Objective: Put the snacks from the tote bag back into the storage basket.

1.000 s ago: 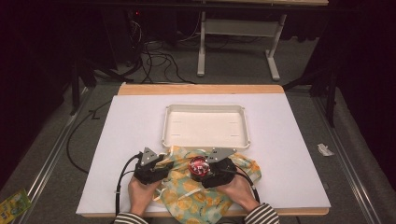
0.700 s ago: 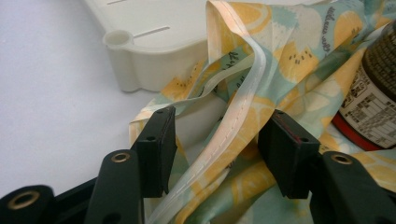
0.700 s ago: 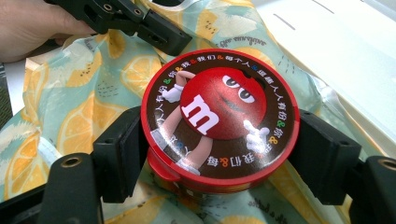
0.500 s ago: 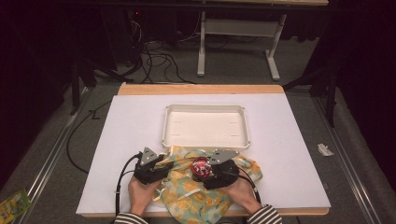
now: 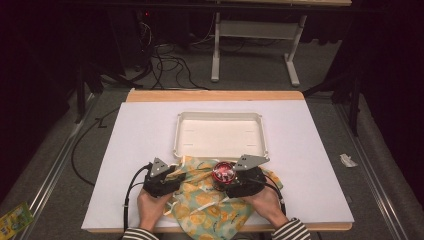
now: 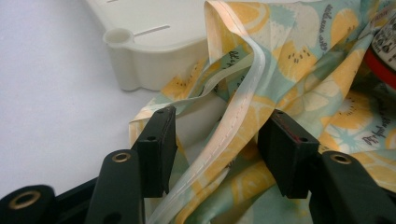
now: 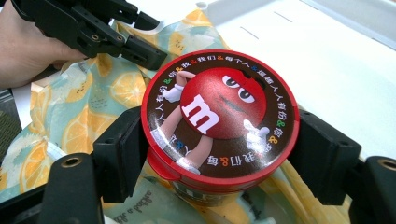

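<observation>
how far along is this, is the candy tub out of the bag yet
Partly. Done: the right gripper has its fingers clamped on the red-lidded M&M's tub, above the lemon-print fabric bag. In hand: the left gripper straddles the bag's seamed edge, with gaps between its fingers and the edge. Left: the white tray beyond looks empty, so the tub probably still has to go there.

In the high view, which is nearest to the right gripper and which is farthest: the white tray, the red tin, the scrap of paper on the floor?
1. red tin: between the jaws of the right gripper, above the fruit-print cloth.
2. white tray: just behind it, mid-table.
3. scrap of paper: on the floor, beyond the table's right edge.
</observation>
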`<state>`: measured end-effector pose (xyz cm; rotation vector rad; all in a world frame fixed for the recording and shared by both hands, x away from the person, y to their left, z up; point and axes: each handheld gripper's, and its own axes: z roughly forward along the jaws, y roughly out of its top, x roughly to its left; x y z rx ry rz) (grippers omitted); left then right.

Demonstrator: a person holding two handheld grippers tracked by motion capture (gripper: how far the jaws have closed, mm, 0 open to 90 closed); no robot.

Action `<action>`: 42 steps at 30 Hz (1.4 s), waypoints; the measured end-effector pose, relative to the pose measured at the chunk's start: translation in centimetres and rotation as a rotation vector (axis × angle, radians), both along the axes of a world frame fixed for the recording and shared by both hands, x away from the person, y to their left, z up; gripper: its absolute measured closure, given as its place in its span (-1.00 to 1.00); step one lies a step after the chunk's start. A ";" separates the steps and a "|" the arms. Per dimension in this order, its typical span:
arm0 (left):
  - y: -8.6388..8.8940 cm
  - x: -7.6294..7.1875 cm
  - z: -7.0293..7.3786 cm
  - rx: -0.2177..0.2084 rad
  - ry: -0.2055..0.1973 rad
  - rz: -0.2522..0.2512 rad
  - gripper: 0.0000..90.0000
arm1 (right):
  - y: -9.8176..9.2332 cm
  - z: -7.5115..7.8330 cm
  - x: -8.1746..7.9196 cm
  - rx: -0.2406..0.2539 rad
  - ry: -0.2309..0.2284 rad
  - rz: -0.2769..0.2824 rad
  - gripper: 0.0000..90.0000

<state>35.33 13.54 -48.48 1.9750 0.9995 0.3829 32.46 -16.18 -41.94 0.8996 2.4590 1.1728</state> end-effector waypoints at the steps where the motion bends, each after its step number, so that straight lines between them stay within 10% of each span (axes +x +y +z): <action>1: 0.0 0.0 0.0 0.001 0.001 -0.001 0.06 | -0.1 0.1 0.0 0.005 -0.006 0.004 -0.42; 42: 0.0 0.0 0.0 0.002 0.002 0.003 0.02 | -3.9 2.6 3.2 0.037 -0.006 -0.100 -0.42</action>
